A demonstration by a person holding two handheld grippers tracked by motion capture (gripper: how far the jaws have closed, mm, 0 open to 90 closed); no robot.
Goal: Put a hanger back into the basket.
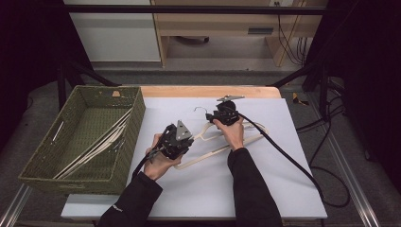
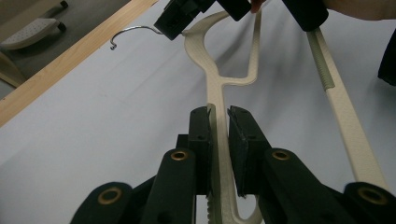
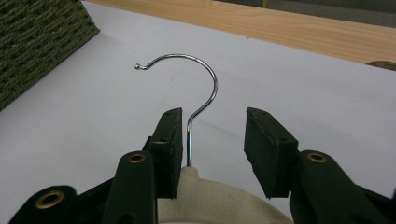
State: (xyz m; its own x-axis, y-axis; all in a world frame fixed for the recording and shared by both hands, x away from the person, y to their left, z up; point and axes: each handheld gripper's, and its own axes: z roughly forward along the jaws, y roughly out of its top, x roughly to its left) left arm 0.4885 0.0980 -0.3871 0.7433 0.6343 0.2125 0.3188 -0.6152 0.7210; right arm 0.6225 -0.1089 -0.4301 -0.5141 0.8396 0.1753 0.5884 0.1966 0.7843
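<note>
On the far left of the desk [image 1: 156,198] stands a green woven basket [image 1: 137,113], with several pale hangers [image 1: 94,149] lying slantwise inside it. The desk is covered with a white sheet, and a strip of bare wood shows along its far edge.

Just right of the basket, near the desk's middle, is the left hand-held gripper [image 1: 185,143], held in the person's left hand [image 1: 158,161]. Its jaws are pinching one thin arm of a cream hanger [image 2: 219,116]; in the left gripper view the two black pads press on that arm from both sides.

The cream hanger lies flat on the white sheet at the centre of the desk, stretched between the two hands, with its metal hook [image 3: 196,93] pointing toward the far side.

To the right and a little farther away is the right hand-held gripper [image 3: 212,135], held in the person's right hand [image 1: 234,132]. Its jaws are partly spread around the neck of the hanger, where the hook meets the cream body. The left pad sits right against the wire, while the right pad stands clear of it.

A black cable [image 1: 283,151] trails from this gripper toward the near right.
</note>
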